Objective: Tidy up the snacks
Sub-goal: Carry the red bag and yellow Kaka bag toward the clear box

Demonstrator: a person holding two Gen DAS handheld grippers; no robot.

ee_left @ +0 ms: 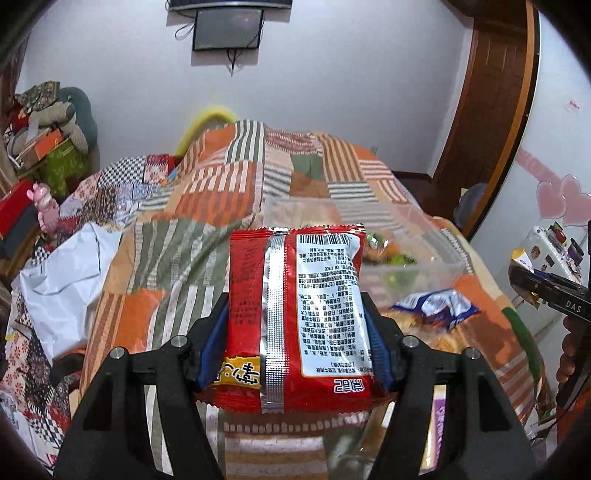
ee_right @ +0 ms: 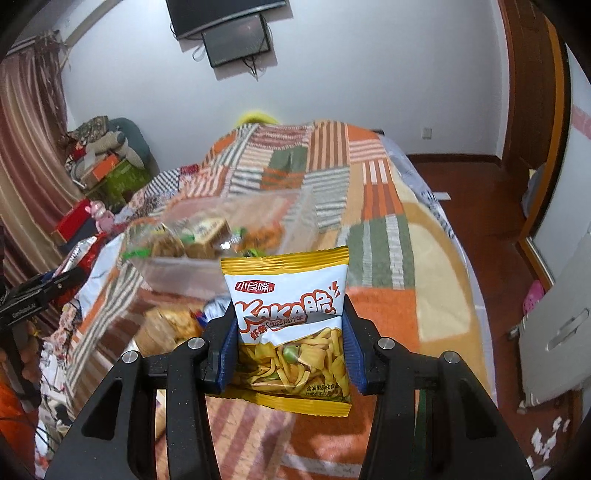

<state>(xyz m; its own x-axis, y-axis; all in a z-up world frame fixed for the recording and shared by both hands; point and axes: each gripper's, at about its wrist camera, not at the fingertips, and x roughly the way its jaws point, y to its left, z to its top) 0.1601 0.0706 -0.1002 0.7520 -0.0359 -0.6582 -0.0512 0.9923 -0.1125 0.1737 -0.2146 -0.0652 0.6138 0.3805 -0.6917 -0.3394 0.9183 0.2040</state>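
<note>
Blue pads of the left gripper (ee_left: 295, 343) are clamped on a red packet (ee_left: 295, 317), held upright at the centre of the left view with its back showing: a silver seam down the middle and a white panel of print. The right gripper (ee_right: 290, 350) is likewise clamped on a yellow packet (ee_right: 291, 332) at the centre of its view, front side out, white with orange lettering and a picture of yellow strips.

Just past the red packet, at right of the left view, a blue-and-white packet (ee_left: 439, 306) lies on the quilt (ee_left: 236, 188), with more snacks partly hidden behind the gripper. Beyond them, a clear bin (ee_left: 424, 258) sits on the quilt, holding several wrapped snacks; it stands directly behind both held packets. A white bag (ee_left: 62, 280) lies at mid left. At the far right edge the other gripper shows. Boxes (ee_left: 44, 147) pile at upper left, and a dark screen (ee_left: 229, 29) hangs on the wall at top.
</note>
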